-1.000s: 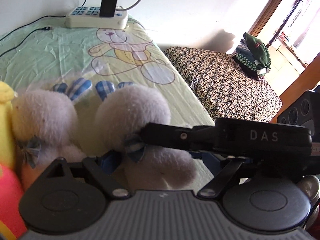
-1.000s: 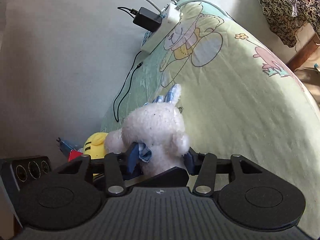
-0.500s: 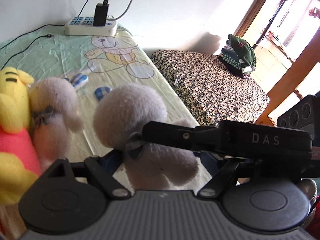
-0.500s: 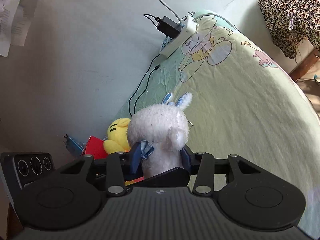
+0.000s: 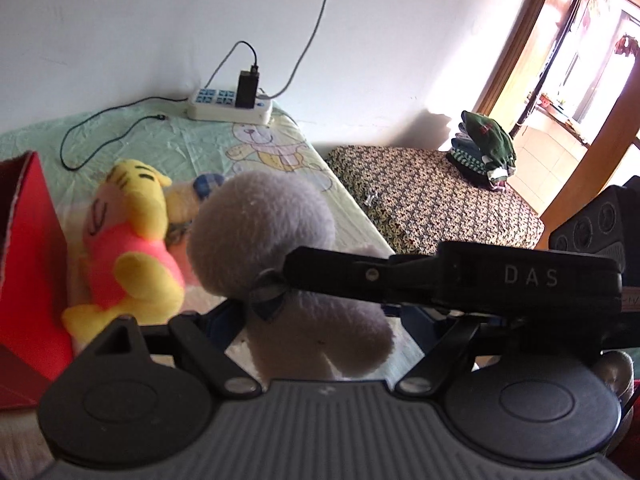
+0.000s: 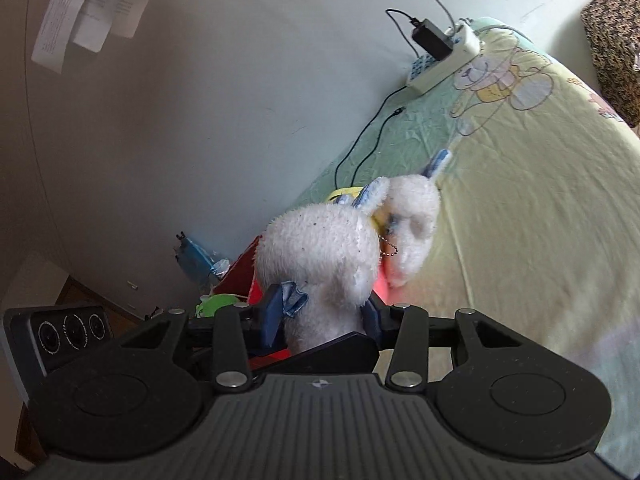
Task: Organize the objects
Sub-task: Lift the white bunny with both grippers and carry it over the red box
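Observation:
A white plush bunny [image 6: 320, 248] with blue checked ears and a blue bow is held at its neck by my right gripper [image 6: 320, 314], which is shut on it. In the left wrist view the same bunny [image 5: 264, 224] fills the middle, and the right gripper's black bar [image 5: 452, 280] crosses in front of it. My left gripper [image 5: 316, 320] has its jaws on either side of the bunny's body; whether they press on it is hidden. A second white bunny [image 6: 414, 212] and a yellow bear in a pink shirt [image 5: 128, 240] lie on the bed.
A red box [image 5: 24, 264] stands at the left of the bed. A white power strip [image 5: 230, 106] with a charger and cables lies by the wall. A patterned cloth-covered stand [image 5: 432, 196] with folded clothes [image 5: 484, 144] is to the right. Green sheet [image 6: 540, 184] covers the bed.
Both grippers have lifted and pulled back with the bunny. The yellow bear and the red box have come into view at the left.

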### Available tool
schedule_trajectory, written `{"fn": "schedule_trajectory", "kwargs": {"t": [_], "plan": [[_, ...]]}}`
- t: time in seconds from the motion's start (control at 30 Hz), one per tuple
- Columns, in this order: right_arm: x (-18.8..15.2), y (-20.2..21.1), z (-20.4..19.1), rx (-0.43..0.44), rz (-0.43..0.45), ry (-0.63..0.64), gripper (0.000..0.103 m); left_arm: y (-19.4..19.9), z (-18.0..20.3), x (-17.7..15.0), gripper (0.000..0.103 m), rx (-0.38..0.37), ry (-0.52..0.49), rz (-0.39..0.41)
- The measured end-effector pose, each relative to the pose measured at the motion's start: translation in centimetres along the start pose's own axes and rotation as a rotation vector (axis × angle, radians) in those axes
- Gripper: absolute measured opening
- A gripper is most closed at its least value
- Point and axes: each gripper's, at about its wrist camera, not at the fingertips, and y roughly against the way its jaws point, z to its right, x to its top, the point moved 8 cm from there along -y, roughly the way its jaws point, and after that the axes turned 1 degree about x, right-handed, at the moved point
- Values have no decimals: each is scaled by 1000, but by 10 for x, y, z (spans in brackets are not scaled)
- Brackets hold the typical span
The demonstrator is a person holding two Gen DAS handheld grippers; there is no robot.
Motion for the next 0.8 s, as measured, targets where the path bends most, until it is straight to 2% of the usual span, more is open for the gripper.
{"fn": "schedule_trajectory", "kwargs": {"t": [0.23,0.53,0.67,0.8], "plan": [[-5,-26,-55,48,-1,81,45,52,-36,10,83,28,-2,87],[-24,-79,-117,81,2,152,45,107,-106,18,83,41,-7,158],[-27,-103,-139,78,22,199,45,122,-137,25,83,28,-14,183],[-31,-129,-148,37,36,225,45,123,-169,26,83,5,3,165]]}}
